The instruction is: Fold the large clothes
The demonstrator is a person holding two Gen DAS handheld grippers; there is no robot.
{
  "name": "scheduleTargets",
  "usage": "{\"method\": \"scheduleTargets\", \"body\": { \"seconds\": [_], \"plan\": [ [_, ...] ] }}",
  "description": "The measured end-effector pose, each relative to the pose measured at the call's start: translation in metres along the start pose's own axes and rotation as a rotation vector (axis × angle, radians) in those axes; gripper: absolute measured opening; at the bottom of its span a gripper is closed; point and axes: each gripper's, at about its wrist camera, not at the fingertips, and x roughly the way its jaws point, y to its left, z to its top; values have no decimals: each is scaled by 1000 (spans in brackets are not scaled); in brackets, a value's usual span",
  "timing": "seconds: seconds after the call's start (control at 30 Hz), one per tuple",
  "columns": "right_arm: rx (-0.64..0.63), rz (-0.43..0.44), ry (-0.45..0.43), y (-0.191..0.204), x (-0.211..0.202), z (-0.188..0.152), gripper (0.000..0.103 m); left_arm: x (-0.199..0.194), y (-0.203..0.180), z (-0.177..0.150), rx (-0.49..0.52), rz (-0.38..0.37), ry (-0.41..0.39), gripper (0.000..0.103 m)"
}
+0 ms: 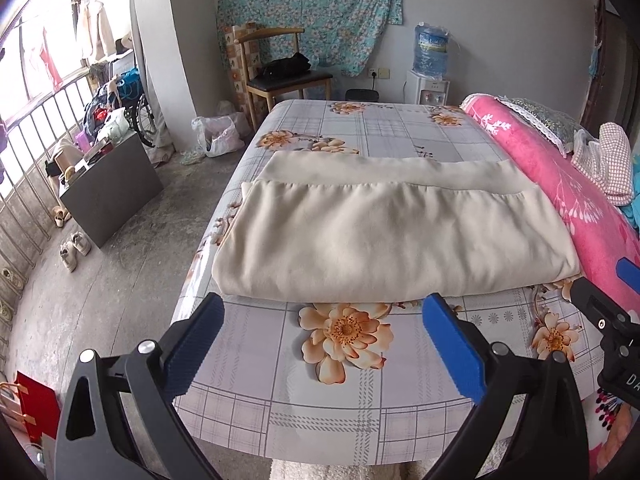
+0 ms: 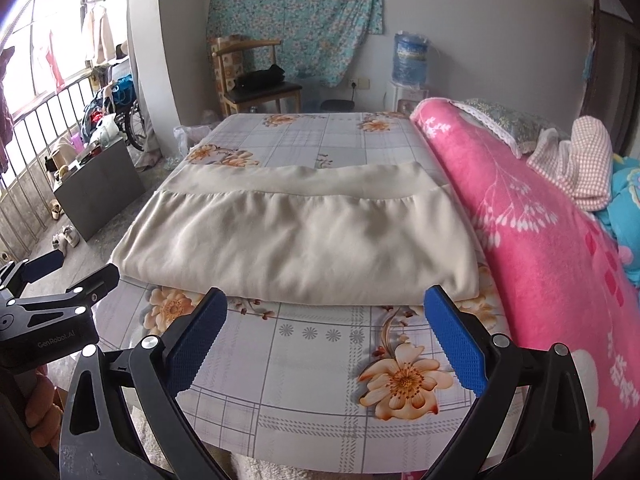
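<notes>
A large cream garment (image 1: 384, 236) lies folded into a wide rectangle on the flowered bed sheet (image 1: 320, 396), its banded hem on the far side. My left gripper (image 1: 320, 320) hovers just short of the garment's near folded edge, open wide, with nothing between its blue pads (image 1: 452, 348). The right wrist view shows the same garment (image 2: 296, 236) on the sheet (image 2: 304, 364). My right gripper (image 2: 324, 312) is open too, empty, just before the near edge. Each gripper appears at the other view's side: the right one (image 1: 600, 308), the left one (image 2: 60, 276).
A rolled pink blanket (image 1: 560, 184) with pillows lines the bed's right side. Left of the bed lies bare concrete floor with shoes (image 1: 74, 248) and a dark cabinet (image 1: 108, 188). A wooden chair (image 1: 280, 76) and a water dispenser (image 1: 430, 68) stand beyond the bed's far end.
</notes>
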Motion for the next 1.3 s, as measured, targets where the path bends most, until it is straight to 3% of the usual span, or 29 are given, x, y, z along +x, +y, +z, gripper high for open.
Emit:
{"method": "scheduleTargets", "body": {
  "seconds": [0.43,1.3],
  "plan": [
    [1,1,99,15,19,-2,95,12,5,-3,-34,4,69,97],
    [-3,-14,122,15,24,-2,95,23,-3,-1,-18,-37,103,97]
  ]
}}
